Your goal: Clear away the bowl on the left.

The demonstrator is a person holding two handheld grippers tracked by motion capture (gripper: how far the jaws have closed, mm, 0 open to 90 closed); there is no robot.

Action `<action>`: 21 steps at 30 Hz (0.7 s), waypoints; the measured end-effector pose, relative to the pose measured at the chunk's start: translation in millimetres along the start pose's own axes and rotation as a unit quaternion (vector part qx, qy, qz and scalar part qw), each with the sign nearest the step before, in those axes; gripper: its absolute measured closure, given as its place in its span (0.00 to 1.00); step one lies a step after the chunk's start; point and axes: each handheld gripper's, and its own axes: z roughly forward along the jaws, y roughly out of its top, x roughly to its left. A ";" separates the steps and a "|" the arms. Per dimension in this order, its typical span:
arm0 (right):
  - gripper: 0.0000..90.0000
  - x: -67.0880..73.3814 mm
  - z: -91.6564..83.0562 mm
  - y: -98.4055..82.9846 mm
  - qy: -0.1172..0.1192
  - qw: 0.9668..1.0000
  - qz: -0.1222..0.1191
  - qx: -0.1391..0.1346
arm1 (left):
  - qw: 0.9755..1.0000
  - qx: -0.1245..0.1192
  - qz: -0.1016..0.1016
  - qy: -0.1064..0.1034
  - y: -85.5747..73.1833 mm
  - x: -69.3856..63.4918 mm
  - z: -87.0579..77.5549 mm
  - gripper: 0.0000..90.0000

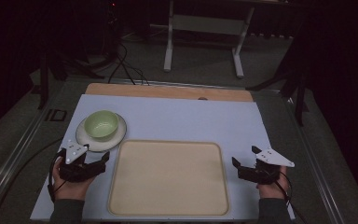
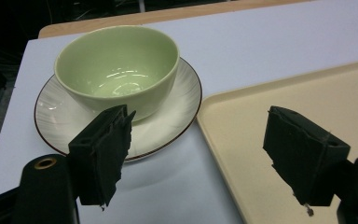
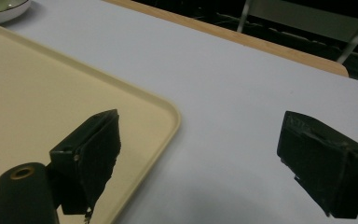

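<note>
- While my left gripper [image 1: 98,161] hangs with its jaws spread and nothing between them, the green bowl [image 2: 117,70] sits just ahead of its left jaw, upright and empty, resting on the white saucer [image 2: 65,119] with the dark rim.
- From the left gripper view, the near edge of that saucer lies right beyond the left jaw's tip; I cannot tell whether the jaw touches it, though it looks just clear.
- Ahead of the right jaw of the same gripper lies the cream tray [image 2: 279,100], bare, its corner just beside the saucer.
- My right gripper [image 1: 240,169] also holds its jaws wide apart, gripping nothing; the tray's far corner [image 3: 121,100] lies beyond its left jaw, and bare pale bench [image 3: 242,88] stretches between and past the jaws.
- As I judge it, the work is at its very start: bowl and saucer stand off the tray, nothing is lifted, nothing is loaded.
- What seems left is everything: closing on the bowl or saucer with the left jaws, carrying it over, and setting it down on the tray, perhaps steadied from the right.
</note>
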 end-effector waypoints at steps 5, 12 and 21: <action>0.14 1.1 -1.1 0.4 -0.001 1.000 -0.007 0.000 | 1.000 -0.005 0.003 -0.004 0.7 -0.1 -1.3 0.30; 0.14 2.7 1.1 0.8 -0.003 1.000 -0.015 0.004 | 1.000 -0.006 -0.007 0.002 1.1 -0.6 0.5 0.33; 0.15 5.1 0.8 1.8 0.001 1.000 -0.023 -0.003 | 1.000 -0.010 -0.002 0.011 3.2 -7.6 -1.0 0.34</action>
